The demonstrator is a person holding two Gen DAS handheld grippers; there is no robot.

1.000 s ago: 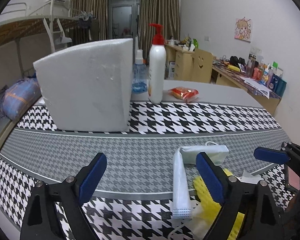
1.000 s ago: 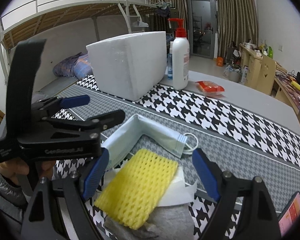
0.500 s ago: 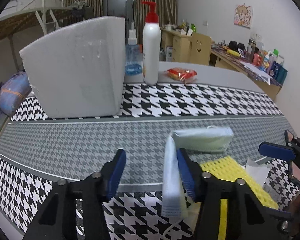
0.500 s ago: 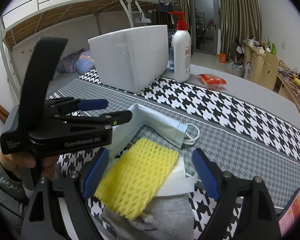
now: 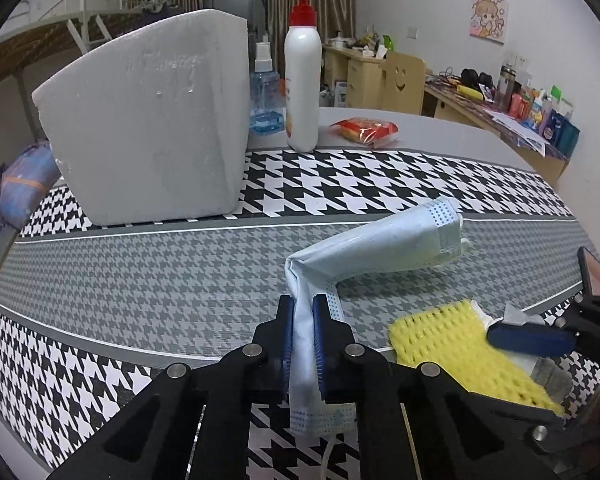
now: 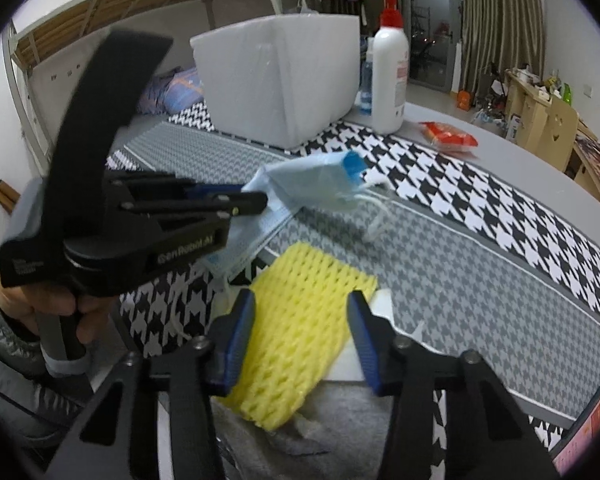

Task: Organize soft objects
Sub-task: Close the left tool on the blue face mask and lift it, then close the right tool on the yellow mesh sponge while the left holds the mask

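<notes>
A light-blue face mask [image 5: 400, 240] hangs folded over the houndstooth cloth. My left gripper [image 5: 303, 320] is shut on one end of it, and the other end sticks out to the right above the cloth. From the right wrist view the mask [image 6: 312, 180] dangles from the left gripper [image 6: 256, 200], its ear loops trailing. A yellow foam net [image 6: 304, 332] lies on white paper [image 6: 368, 340] and a grey cloth [image 6: 340, 432]. My right gripper [image 6: 302, 320] straddles the net with its jaws closing. The pads are at the net's edges and the net is not squeezed.
A white foam box [image 5: 148, 120] stands at the back left. Beside it are a red-capped pump bottle [image 5: 302, 80] and a blue spray bottle [image 5: 264, 96]. A red snack packet [image 5: 366, 130] lies behind. A phone [image 5: 594, 276] sits at the right edge. A hand [image 6: 40, 312] holds the left gripper.
The left jaws have closed onto the mask and raised it off the cloth. The right jaws have narrowed around the yellow foam net.
</notes>
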